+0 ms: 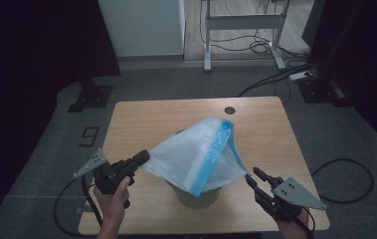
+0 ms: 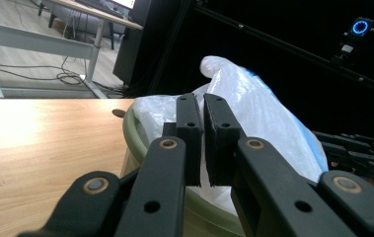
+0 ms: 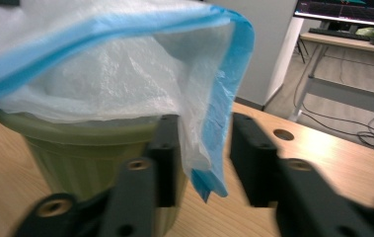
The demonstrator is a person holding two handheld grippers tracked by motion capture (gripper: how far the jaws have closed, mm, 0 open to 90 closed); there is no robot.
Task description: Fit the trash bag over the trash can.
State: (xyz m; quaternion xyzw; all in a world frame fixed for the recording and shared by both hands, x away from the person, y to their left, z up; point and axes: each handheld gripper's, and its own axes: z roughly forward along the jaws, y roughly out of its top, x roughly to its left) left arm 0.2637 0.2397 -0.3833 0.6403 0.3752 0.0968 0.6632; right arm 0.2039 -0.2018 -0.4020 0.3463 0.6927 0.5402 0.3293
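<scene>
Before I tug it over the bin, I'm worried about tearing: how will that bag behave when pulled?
The bag looks thin and see-through, so probably floppy and very light; it sags between the left gripper and the bin. Its film wrinkles, so it may stretch or tear under a sharp pull. The bin seems small and light and might tip.

Bag [image 1: 196, 154]: thin crinkled plastic film, translucent white, slight sheen; blue band along its edge is the same film, smoother. Bin [image 3: 83, 148] under the bag: olive moulded plastic, matt, smooth rim. Table [image 1: 141, 119] around the bin: light wood-grain top, smooth, satin glare. Left gripper [image 2: 203, 143] and right gripper [image 3: 205, 163] beside the bin: matt black plastic jaws, brass-coloured rivets; grey matt plate [image 1: 298, 191] on top.
</scene>
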